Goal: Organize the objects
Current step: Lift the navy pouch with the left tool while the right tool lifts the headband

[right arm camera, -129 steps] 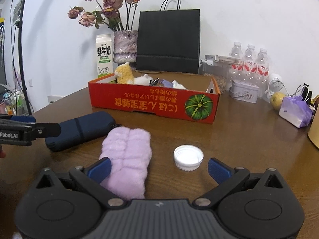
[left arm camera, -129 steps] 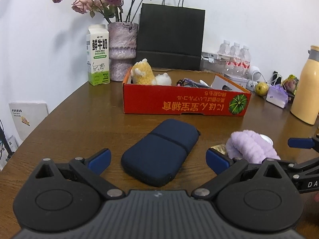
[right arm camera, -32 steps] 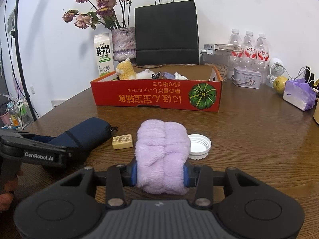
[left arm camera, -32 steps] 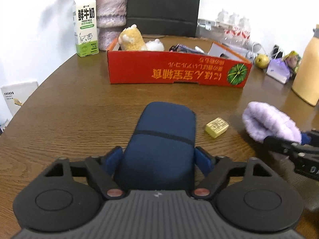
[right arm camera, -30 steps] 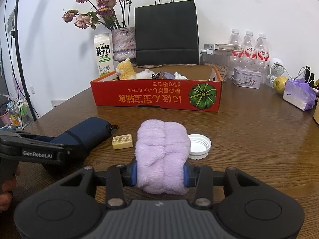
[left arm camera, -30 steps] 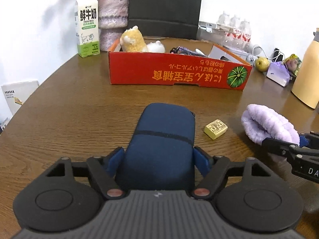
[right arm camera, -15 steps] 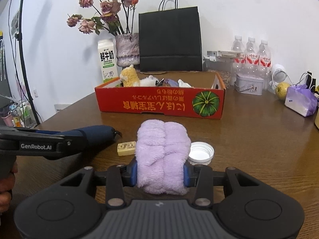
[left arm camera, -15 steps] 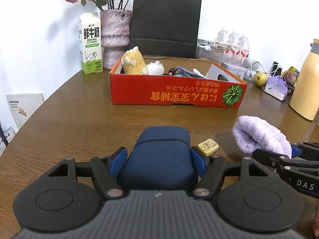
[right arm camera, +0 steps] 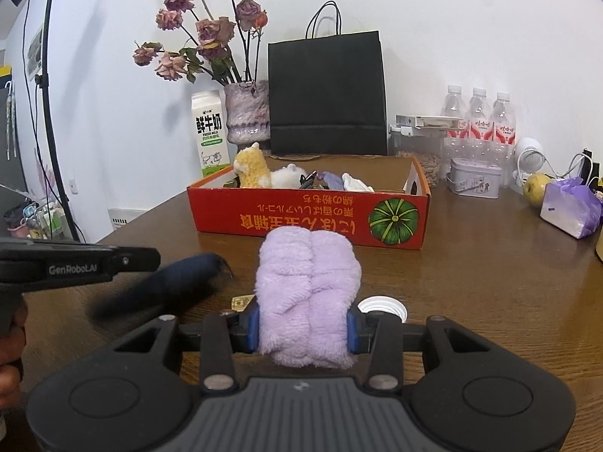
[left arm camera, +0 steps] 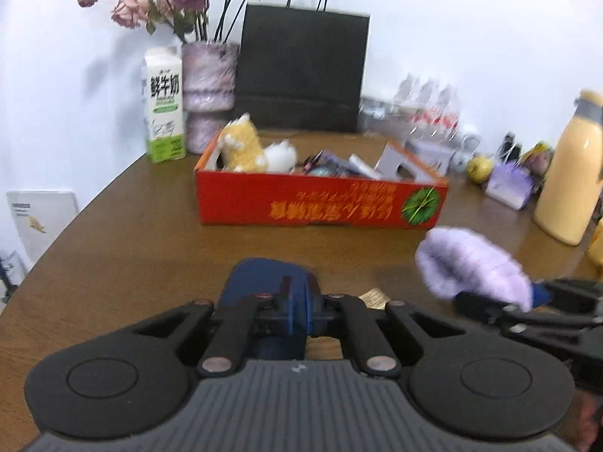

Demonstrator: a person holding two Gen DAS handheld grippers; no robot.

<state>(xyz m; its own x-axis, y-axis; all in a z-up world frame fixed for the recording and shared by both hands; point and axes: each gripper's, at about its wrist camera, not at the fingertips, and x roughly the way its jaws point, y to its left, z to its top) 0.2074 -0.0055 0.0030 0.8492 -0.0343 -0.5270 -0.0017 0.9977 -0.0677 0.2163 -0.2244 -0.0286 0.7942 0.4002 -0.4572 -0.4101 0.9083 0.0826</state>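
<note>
We see a brown wooden table; a red box sits beyond our tongs, a white lid beside them.

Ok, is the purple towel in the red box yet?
Not yet: the purple towel is clamped between the fingers of the right gripper, on the near side of the red box.

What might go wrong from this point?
The left claw has just been closing and its pads now meet, so the dark blue fabric pouch, blurred in the right view, may have slipped free. The right claw grips the lilac fluffy towel roll only at its near end; it might sag or drop.
</note>
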